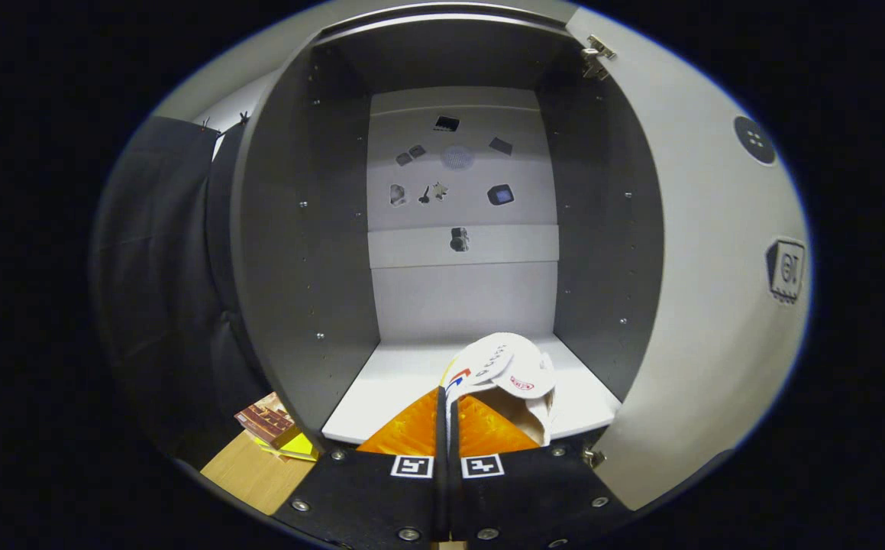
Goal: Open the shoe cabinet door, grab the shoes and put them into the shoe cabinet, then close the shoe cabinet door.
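The tongs (446,428), pinched on the white shoe (507,374), hold it lengthwise just over the open shoe cabinet's floor (389,382).

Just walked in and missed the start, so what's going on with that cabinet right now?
A person's handheld gripper is pinching a white shoe by its edge, fingers closed on it. The shoe hangs just over the front of the shoe cabinet's bottom shelf. The cabinet door stands swung open to the right. The shoe isn't released yet, and the door isn't closed.
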Action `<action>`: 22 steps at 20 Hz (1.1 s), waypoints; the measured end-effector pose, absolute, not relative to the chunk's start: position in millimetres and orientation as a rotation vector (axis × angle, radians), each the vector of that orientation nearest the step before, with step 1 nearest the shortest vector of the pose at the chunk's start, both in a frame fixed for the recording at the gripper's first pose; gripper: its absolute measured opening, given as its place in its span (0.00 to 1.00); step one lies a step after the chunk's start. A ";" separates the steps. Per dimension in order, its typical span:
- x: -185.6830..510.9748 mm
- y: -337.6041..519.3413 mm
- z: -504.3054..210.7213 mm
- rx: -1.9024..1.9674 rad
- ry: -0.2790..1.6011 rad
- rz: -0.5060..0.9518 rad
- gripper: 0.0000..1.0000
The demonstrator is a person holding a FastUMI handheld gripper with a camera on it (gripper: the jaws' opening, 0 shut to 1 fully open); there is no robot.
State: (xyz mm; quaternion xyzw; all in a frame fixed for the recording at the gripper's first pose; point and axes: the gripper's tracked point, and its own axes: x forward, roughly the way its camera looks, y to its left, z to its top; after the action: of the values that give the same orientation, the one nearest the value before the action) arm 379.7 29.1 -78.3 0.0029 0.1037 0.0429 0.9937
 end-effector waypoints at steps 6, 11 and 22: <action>461.9 48.4 -98.0 -0.051 0.259 0.103 0.00; 474.9 51.4 -122.6 -0.150 0.311 0.104 0.00; 480.2 65.5 -123.3 -0.244 0.296 0.076 0.67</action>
State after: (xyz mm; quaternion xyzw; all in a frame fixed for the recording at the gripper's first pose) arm 480.2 65.5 -123.3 -0.1210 0.1471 0.0378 0.9810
